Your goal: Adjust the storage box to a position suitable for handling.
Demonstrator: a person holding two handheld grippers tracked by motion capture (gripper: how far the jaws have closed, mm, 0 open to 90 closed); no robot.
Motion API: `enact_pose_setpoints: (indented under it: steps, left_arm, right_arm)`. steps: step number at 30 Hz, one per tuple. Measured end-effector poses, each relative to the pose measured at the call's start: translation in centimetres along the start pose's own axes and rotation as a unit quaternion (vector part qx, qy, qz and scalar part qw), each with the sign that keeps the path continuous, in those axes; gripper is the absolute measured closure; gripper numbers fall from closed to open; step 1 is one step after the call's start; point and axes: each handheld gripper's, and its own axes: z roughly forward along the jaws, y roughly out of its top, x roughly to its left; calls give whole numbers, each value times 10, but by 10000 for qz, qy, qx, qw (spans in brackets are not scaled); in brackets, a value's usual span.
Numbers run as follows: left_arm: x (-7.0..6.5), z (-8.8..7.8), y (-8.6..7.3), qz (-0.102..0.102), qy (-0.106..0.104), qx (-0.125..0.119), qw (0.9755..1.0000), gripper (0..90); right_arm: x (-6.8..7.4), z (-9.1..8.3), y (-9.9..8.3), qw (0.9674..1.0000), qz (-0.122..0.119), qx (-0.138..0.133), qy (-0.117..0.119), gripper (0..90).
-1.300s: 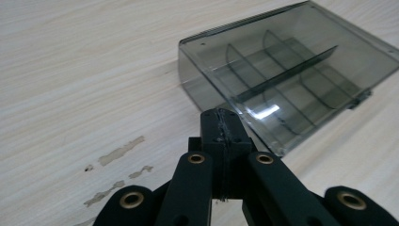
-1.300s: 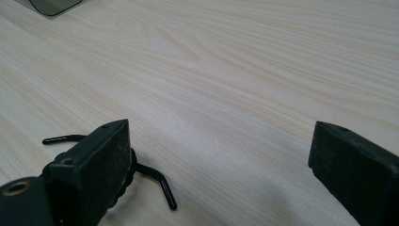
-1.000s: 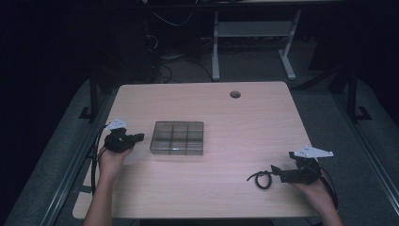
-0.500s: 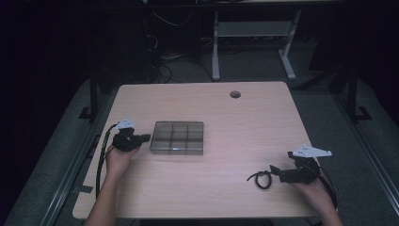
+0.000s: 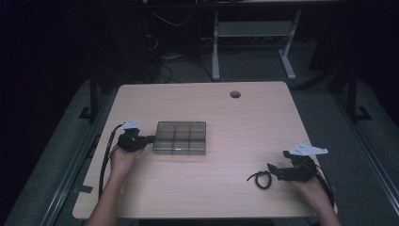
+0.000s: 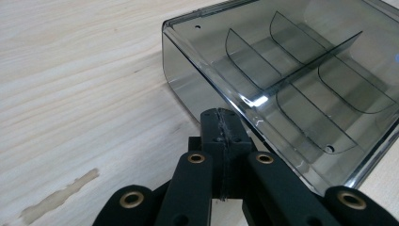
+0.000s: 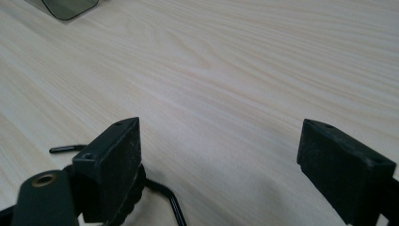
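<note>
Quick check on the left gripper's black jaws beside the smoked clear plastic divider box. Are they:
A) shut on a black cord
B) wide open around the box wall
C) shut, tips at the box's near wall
C: the left gripper has its jaws pressed together, tips at the near wall of the smoked clear plastic divider box.

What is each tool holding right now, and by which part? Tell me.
Nothing. The left tool is shut and empty beside the compartment box; the right tool stands open over the black cord.
</note>
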Motion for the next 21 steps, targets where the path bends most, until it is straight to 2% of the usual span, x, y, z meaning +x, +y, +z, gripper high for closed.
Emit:
enact_pose_setpoints:
  steps: [4, 6, 7, 8, 10, 13, 14, 17, 21]
  left_arm:
    - [-4, 4, 2, 10, -43, -30, 10000, 897]
    - [-5, 4, 3, 78, -76, 22, 9999, 898]
    - [-7, 5, 3, 39, -74, -19, 10000, 898]
    - [-7, 5, 4, 91, -83, 22, 9999, 897]
    - [-9, 7, 4, 15, -124, -36, 9999, 897]
    - [-11, 9, 5, 55, -157, -20, 9999, 898]
    - [-11, 9, 5, 129, -165, 16, 9998, 898]
    - [-14, 11, 6, 124, -167, 6, 9998, 898]
    - [-17, 14, 8, 184, -194, 49, 9996, 897]
  right_arm:
    - [0, 8, 8, 10000, 31, 47, 51, 175]
    - [3, 10, 11, 10000, -50, 20, 45, 242]
    - [4, 11, 13, 10000, -65, 4, 50, 260]
    - [4, 12, 15, 9999, -68, 1, 83, 291]
    - [6, 14, 20, 9999, -48, -21, 158, 340]
    - [7, 19, 27, 9996, -99, -60, 263, 446]
    - [8, 21, 29, 9995, -107, -71, 287, 477]
    - [10, 27, 37, 9990, -173, -99, 397, 565]
    - [14, 35, 46, 9984, -198, -105, 523, 657]
